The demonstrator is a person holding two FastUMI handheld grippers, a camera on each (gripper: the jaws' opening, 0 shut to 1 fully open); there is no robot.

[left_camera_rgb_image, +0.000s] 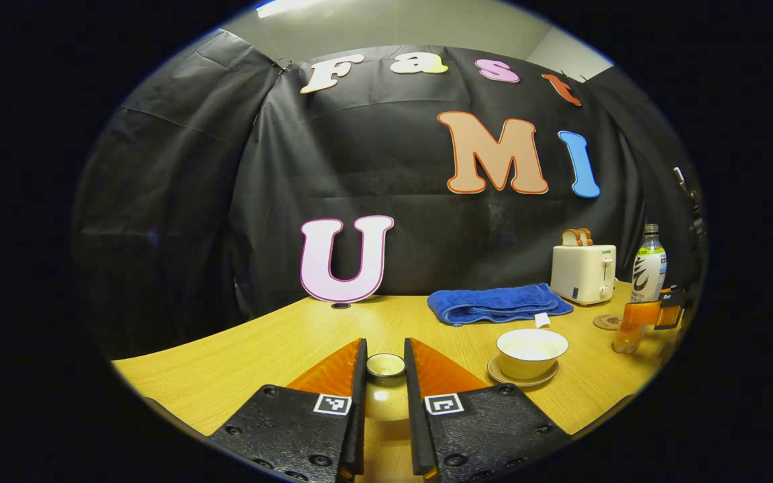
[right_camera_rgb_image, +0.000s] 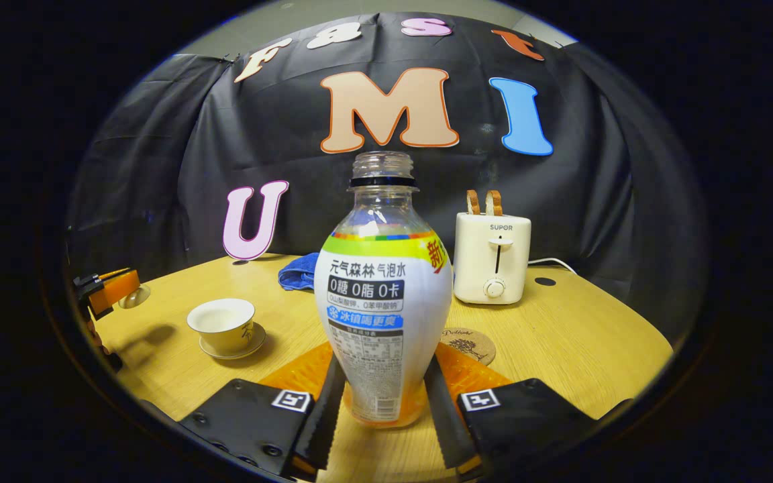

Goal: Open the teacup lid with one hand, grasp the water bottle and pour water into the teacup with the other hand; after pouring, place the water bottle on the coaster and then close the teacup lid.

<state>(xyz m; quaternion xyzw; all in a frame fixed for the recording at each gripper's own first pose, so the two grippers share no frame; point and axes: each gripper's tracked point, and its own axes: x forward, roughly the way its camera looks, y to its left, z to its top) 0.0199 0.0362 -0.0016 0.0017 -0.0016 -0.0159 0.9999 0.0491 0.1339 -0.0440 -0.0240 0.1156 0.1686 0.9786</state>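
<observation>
wooden surface [right_camera_rgb_image: 581, 342]: left gripper [left_camera_rgb_image: 385, 382] fingers clamp teacup lid [left_camera_rgb_image: 386, 366]; right gripper [right_camera_rgb_image: 383, 402] fingers pinch uncapped water bottle [right_camera_rgb_image: 383, 295]; teacup [left_camera_rgb_image: 532, 352] uncovered.

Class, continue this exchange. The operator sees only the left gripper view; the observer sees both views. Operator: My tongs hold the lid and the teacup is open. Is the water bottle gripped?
Observer: Yes. The right tongs have both fingers pressed on the lower body of the water bottle, which is upright.
Operator: Is its cap off?
Observer: Yes, the neck is open, with no cap on it.
Operator: Is the coaster free?
Observer: The coaster lies bare, just beyond the bottle and to its right in the right gripper view.
</observation>
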